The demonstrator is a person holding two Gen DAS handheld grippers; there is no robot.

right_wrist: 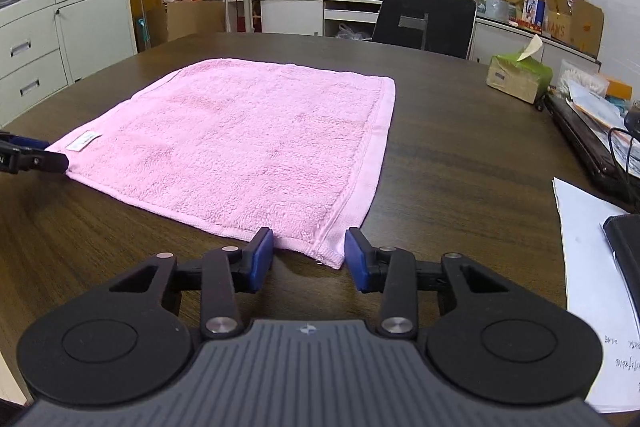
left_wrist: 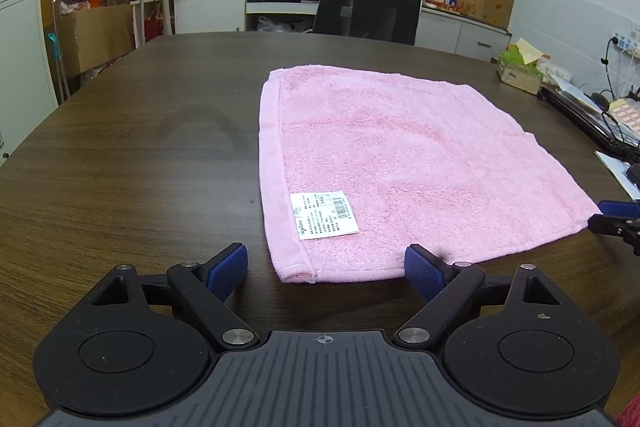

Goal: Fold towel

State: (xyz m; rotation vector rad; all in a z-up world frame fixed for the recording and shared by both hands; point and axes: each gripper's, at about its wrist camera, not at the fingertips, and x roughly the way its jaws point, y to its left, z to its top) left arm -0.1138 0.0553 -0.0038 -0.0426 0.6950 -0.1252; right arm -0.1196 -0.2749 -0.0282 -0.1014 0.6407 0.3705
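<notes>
Item: pink towel (left_wrist: pixel 400 163), spread flat on the dark table (left_wrist: pixel 140 147), white label (left_wrist: pixel 324 215) near its near left corner.

Left gripper (left_wrist: pixel 326 269): we held it wide apart at the near left corner, pads clear of the cloth. Risk: closing from there, one pad could push the hem away and catch nothing.

Right gripper (right_wrist: pixel 309 253): we held it partly closed, straddling the near right corner, not yet pinching. Risk: it could nip only the top layer's edge, and uneven grips would skew the fold.
</notes>
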